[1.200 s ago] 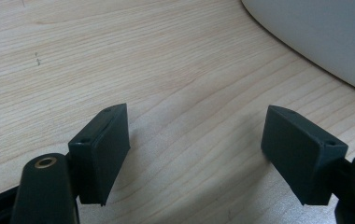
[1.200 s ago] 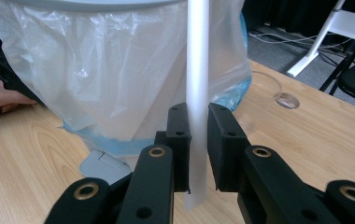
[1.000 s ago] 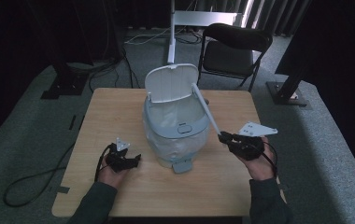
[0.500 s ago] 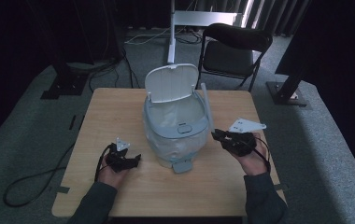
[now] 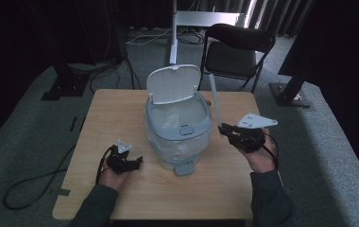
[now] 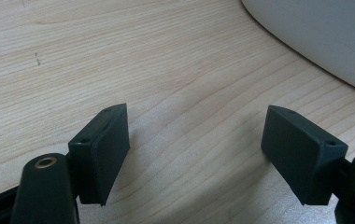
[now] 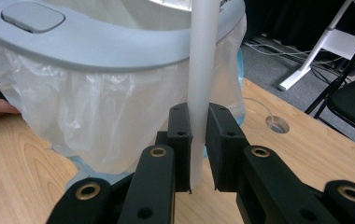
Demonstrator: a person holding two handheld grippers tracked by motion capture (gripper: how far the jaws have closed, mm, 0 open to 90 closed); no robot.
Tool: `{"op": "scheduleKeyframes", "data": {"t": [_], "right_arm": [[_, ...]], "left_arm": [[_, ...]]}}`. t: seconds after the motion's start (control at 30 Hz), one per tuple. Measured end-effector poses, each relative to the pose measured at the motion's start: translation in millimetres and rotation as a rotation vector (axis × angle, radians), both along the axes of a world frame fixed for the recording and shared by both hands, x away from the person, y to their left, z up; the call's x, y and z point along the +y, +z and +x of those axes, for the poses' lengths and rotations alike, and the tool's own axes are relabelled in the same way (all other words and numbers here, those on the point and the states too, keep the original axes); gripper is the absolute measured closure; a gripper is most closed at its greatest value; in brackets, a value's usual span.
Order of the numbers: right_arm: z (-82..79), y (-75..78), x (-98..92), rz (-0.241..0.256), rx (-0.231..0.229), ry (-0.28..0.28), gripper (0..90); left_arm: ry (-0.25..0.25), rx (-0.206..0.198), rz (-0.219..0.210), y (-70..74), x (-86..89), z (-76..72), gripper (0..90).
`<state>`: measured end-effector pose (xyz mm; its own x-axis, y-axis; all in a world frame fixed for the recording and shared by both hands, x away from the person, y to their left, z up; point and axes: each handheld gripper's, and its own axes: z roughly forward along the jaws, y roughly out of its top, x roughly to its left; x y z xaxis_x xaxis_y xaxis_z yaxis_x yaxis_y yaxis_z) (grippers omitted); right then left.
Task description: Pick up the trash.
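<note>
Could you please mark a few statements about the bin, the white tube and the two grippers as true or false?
1. The right gripper is shut on the white tube. True.
2. The bin's lid is closed. False: it stands open, tipped back behind the rim.
3. The left gripper holds a cloth. False: its jaws are apart over the bare table, with nothing between them.
4. A clear plastic liner hangs out under the bin's grey rim. True.
5. The tube lies flat on the table. False: it stands up from the right gripper beside the bin.
</note>
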<state>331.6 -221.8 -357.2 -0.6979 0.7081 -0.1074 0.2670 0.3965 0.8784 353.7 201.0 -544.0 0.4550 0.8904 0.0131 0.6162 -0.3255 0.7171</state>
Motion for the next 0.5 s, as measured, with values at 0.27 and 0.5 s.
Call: {"op": "scheduleKeyframes", "data": {"t": [0.27, 0.5], "right_arm": [[3.6, 10.2, 1.6, -0.001, -0.014, -0.007, 80.0], [7.2, 26.7, 6.6, -0.009, -0.041, -0.002, 80.0]], "left_arm": [[0.0, -0.001, -0.001, -0.1, 0.0, 0.0, 23.4], [0.0, 0.0, -0.001, 0.0, 0.0, 0.0, 23.4]]}}
